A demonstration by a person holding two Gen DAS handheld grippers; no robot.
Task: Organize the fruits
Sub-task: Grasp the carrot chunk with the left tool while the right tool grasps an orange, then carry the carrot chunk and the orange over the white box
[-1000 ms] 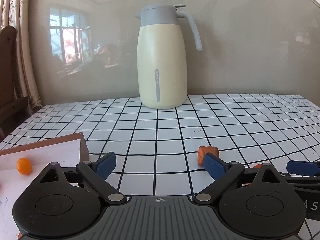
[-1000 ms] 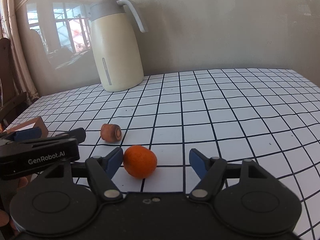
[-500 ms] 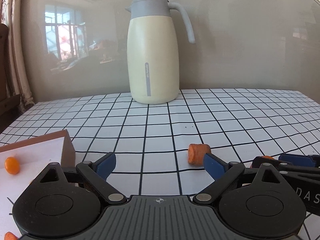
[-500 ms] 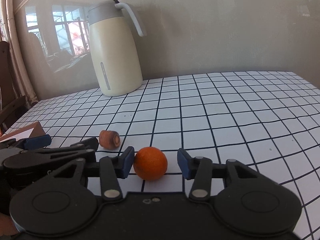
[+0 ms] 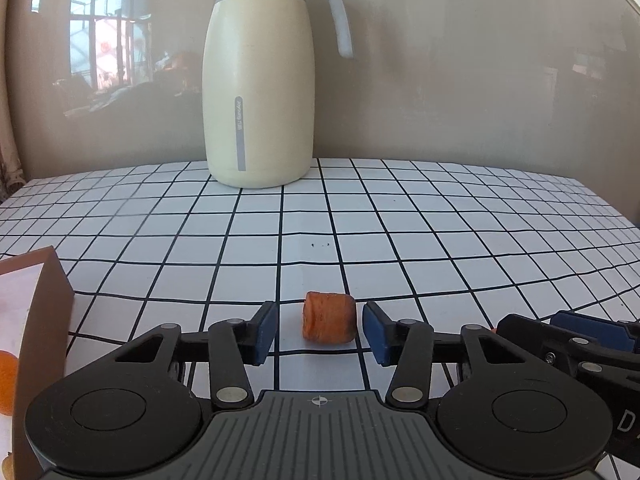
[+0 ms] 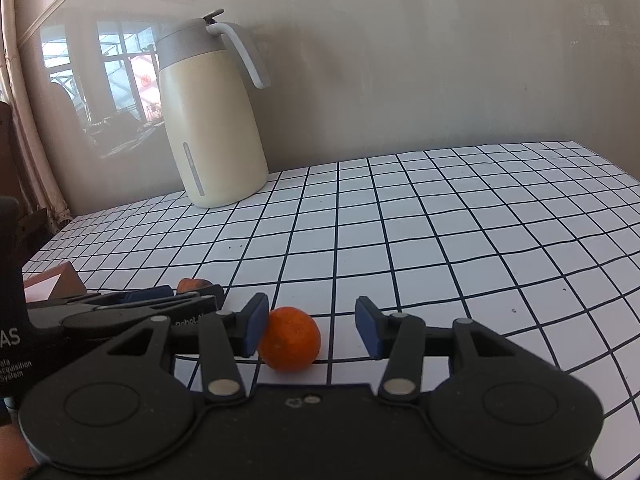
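Note:
In the left wrist view a short orange carrot chunk (image 5: 329,317) lies on the checked tablecloth between the open fingers of my left gripper (image 5: 319,333), with gaps on both sides. In the right wrist view a round orange (image 6: 289,339) sits on the cloth between the open fingers of my right gripper (image 6: 307,329), against the left pad and apart from the right one. The carrot chunk (image 6: 191,284) peeks out behind the left gripper's fingers (image 6: 148,294) there. A brown box (image 5: 34,344) at the left holds a small orange fruit (image 5: 7,376).
A cream thermos jug (image 5: 259,76) with a grey lid and handle stands at the back of the table by the wall. The right gripper's fingers (image 5: 576,330) show at the lower right of the left wrist view. The table edge (image 6: 628,172) lies at the right.
My left gripper has moved right and forward so the carrot chunk lies between its fingers, which have narrowed. My right gripper has stayed around the orange, with its fingers a little wider than half a second ago.

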